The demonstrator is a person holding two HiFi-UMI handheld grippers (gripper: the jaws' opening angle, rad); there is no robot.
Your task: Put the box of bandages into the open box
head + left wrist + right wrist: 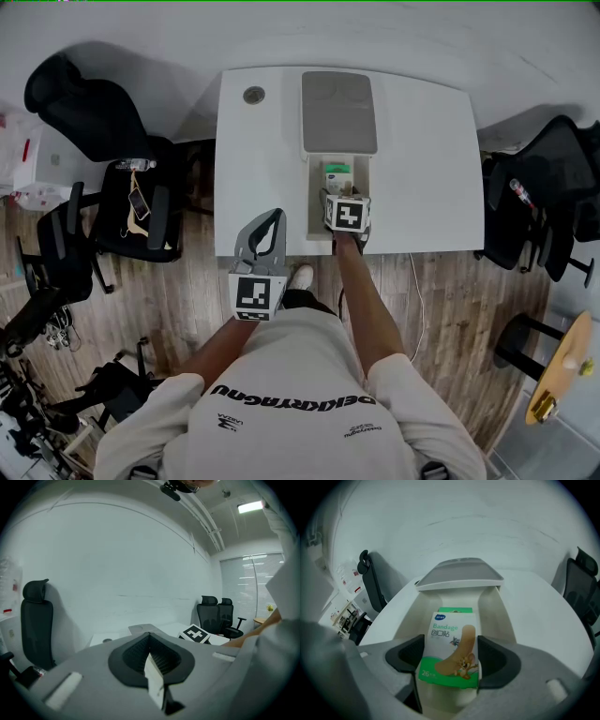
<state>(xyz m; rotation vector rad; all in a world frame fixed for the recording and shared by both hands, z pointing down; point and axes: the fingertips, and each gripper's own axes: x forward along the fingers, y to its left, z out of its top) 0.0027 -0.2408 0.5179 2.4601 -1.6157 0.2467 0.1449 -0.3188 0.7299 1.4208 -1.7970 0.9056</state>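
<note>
My right gripper [451,659] is shut on the box of bandages [452,644], a white and green pack printed with a cartoon plaster. The pack hangs tilted down inside the open cream box [499,616], whose grey lid [459,573] stands folded back at the far end. A second green-edged pack [455,610] lies in the box behind it. In the head view the right gripper [345,202] is over the box's [366,173] near end. My left gripper [269,230] hovers off the table's near edge, shut and holding nothing; its pads [157,660] meet.
The white table [258,159] has a round grommet [254,94] at its far left. Black office chairs stand at both sides [141,211] [539,211]. A cable [415,300] hangs from the near edge over the wooden floor.
</note>
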